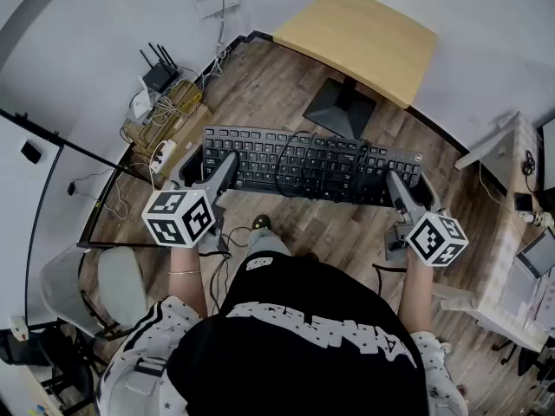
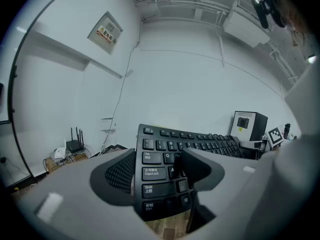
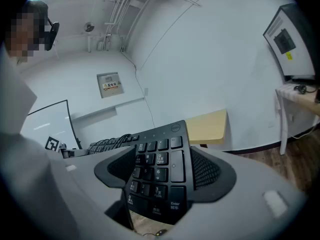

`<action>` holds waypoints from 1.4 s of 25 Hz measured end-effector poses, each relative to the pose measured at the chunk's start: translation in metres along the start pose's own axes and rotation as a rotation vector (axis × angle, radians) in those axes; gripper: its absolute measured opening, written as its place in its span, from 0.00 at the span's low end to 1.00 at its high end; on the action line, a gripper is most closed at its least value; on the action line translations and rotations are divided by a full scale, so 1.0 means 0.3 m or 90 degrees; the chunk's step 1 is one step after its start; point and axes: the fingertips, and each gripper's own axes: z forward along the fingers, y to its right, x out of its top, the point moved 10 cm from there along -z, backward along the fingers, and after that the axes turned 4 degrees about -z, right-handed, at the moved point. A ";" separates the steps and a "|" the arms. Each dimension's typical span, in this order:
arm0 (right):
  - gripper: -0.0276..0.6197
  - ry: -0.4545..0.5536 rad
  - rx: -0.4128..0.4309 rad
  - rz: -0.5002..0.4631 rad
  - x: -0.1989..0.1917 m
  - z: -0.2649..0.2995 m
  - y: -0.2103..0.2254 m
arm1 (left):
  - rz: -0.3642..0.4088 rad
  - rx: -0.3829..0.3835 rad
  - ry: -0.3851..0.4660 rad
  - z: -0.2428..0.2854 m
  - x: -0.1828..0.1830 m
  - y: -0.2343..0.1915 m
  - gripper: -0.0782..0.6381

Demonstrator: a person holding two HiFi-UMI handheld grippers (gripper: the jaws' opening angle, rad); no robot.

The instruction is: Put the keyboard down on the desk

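Note:
A black full-size keyboard (image 1: 308,165) hangs level in the air above the wooden floor, in front of the person. Its cable (image 1: 286,159) loops over the keys. My left gripper (image 1: 206,161) is shut on the keyboard's left end (image 2: 156,171), one jaw on each long edge. At the number-pad end (image 3: 157,166) my right gripper (image 1: 406,185) is shut in the same way. The light wooden desk top (image 1: 360,37) lies beyond the keyboard, apart from it; it also shows behind the keys in the right gripper view (image 3: 209,126).
The desk's black foot plate (image 1: 340,107) rests on the floor under it. Routers and tangled cables (image 1: 160,81) sit at the far left by the wall. A white desk with equipment (image 1: 512,159) stands at the right, and a grey chair (image 1: 91,289) at the lower left.

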 end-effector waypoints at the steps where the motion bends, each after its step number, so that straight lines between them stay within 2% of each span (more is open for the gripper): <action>1: 0.57 0.000 0.000 0.000 0.000 -0.001 0.001 | 0.000 0.000 0.000 -0.001 -0.001 0.001 0.49; 25: 0.57 0.004 -0.019 0.008 0.008 -0.045 -0.011 | -0.003 -0.013 -0.009 0.000 0.009 0.015 0.49; 35: 0.57 0.022 -0.016 0.021 0.000 -0.067 -0.021 | 0.014 -0.013 -0.005 -0.022 0.041 0.030 0.49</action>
